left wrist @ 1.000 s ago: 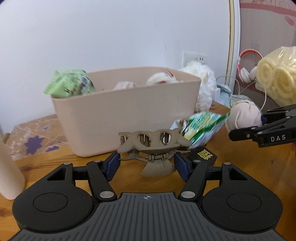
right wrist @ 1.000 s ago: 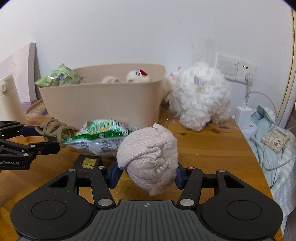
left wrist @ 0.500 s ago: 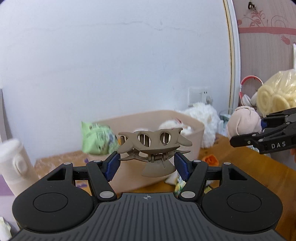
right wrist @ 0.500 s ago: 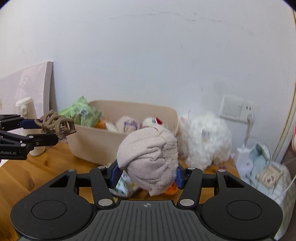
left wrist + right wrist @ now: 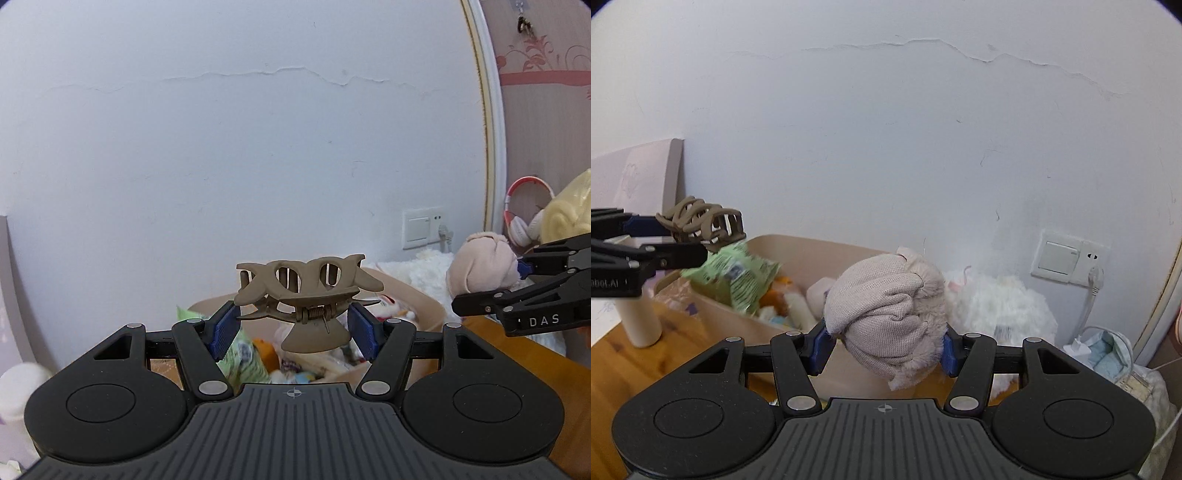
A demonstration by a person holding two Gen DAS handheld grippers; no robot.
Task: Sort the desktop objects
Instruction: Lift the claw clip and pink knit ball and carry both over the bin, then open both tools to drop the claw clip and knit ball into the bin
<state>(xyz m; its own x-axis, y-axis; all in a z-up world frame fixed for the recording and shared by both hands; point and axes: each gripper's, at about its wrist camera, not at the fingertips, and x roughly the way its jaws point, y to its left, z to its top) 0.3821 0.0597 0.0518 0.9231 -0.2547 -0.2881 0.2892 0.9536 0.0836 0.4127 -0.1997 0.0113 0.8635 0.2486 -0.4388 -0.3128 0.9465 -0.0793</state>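
My left gripper (image 5: pixel 294 328) is shut on a brown hair claw clip (image 5: pixel 306 291), held in the air above the beige storage bin (image 5: pixel 424 306). In the right wrist view that clip (image 5: pixel 701 223) hangs over the bin's left end (image 5: pixel 820 247). My right gripper (image 5: pixel 884 350) is shut on a balled beige fabric bundle (image 5: pixel 886 317), raised in front of the bin. The left wrist view shows that bundle (image 5: pixel 480 264) at the right, level with the clip. The bin holds a green snack packet (image 5: pixel 735 277) and several small soft items.
A white fluffy plush (image 5: pixel 1001 314) lies right of the bin under a wall switch and socket (image 5: pixel 1067 258) with a plugged cable. A cream bottle (image 5: pixel 639 321) stands on the wooden table (image 5: pixel 613 369) at the left. Red headphones (image 5: pixel 524 214) and a yellow bagged bundle (image 5: pixel 569 214) sit far right.
Both grippers have risen from table height to above the bin's rim, each still holding its object. The bin and table have dropped lower in both views, and the bin's inside now shows.
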